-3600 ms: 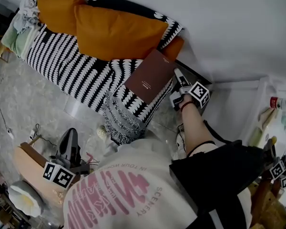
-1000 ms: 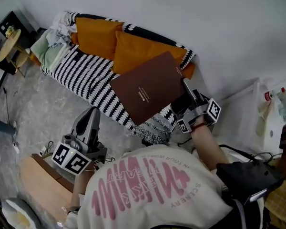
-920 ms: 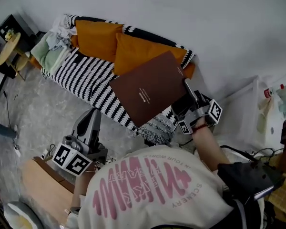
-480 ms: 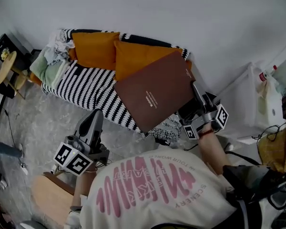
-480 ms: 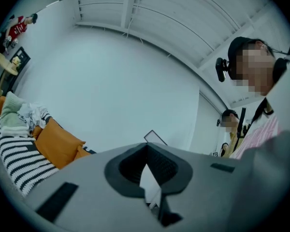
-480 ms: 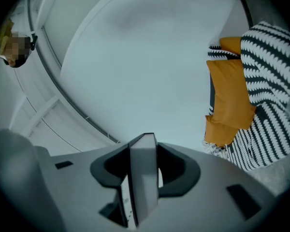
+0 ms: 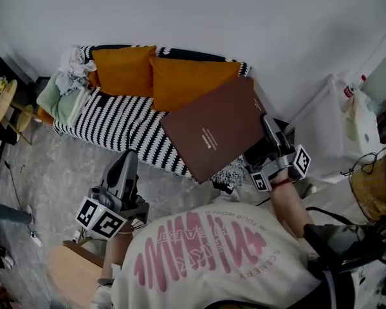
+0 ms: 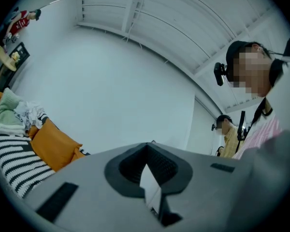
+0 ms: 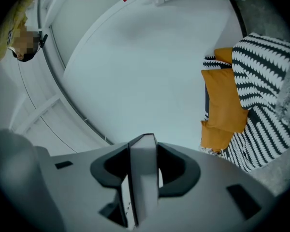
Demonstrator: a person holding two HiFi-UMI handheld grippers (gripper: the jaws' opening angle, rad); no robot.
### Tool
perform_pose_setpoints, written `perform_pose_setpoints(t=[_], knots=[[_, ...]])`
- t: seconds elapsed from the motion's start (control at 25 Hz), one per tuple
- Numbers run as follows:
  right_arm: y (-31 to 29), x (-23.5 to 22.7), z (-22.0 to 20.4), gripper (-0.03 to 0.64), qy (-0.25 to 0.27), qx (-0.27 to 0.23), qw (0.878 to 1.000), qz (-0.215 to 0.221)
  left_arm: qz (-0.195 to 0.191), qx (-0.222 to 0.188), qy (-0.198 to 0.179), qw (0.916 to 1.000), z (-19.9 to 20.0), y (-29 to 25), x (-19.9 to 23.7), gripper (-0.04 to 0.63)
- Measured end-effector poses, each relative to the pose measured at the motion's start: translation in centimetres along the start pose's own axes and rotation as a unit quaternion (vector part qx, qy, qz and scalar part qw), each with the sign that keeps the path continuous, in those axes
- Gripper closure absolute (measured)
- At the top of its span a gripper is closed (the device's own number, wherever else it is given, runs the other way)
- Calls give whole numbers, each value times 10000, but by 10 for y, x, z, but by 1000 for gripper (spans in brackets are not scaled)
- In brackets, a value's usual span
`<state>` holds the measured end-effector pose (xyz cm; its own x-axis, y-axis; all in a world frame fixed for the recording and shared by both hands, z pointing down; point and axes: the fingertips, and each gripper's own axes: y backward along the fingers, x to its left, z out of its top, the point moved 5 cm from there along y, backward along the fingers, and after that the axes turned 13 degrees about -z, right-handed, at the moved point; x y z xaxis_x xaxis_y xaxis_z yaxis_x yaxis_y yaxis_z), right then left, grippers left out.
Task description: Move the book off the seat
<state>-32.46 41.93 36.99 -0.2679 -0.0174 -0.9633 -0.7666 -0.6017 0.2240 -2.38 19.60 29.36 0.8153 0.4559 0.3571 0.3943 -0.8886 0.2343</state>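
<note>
The book (image 7: pixel 212 137) is a large, thin, dark-brown volume, held tilted in the air over the front right end of the striped sofa (image 7: pixel 116 124). My right gripper (image 7: pixel 268 129) is shut on its right edge. In the right gripper view the book's pale edge (image 9: pixel 144 187) stands squeezed between the jaws of my right gripper (image 9: pixel 142 173). My left gripper (image 7: pixel 127 156) hangs lower left, in front of the sofa over the floor, shut and holding nothing. In its own view my left gripper (image 8: pixel 147 178) points up at a bare wall.
Two orange cushions (image 7: pixel 122 69) (image 7: pixel 190 79) lean on the sofa's back, and a heap of clothes (image 7: pixel 61 89) lies at its left end. A white cabinet (image 7: pixel 325 124) stands right of the sofa. A wooden stool (image 7: pixel 77 275) is at lower left. Another person (image 8: pixel 232 134) stands behind.
Since the earliest frame the book has come up off the sofa's end and now hangs in the air, moving slightly right. My left gripper rose beside it.
</note>
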Motion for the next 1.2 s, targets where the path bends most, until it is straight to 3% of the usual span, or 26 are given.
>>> perform_pose_setpoints(t=[0.16, 0.4, 0.76, 0.88, 1.04, 1.2], knots=[[2, 0, 0, 458, 25, 39, 10000, -7, 150, 105, -294, 9994, -2, 2, -3, 588], [0, 0, -7, 457, 74, 225, 9997, 35, 94, -292, -286, 9991, 2, 19, -12, 588], [-41, -13, -39, 457, -124, 899, 9957, -200, 859, -443, -459, 9943, 11, 63, -25, 588], [-72, -30, -63, 457, -288, 1312, 9905, -307, 1342, -594, -547, 9877, 15, 93, -25, 588], [-113, -50, -109, 457, -471, 1969, 9781, -491, 2055, -850, -632, 9729, 26, 139, -26, 588], [-138, -56, -141, 457, -576, 2430, 9663, -624, 2524, -1040, -702, 9594, 35, 165, -42, 588]])
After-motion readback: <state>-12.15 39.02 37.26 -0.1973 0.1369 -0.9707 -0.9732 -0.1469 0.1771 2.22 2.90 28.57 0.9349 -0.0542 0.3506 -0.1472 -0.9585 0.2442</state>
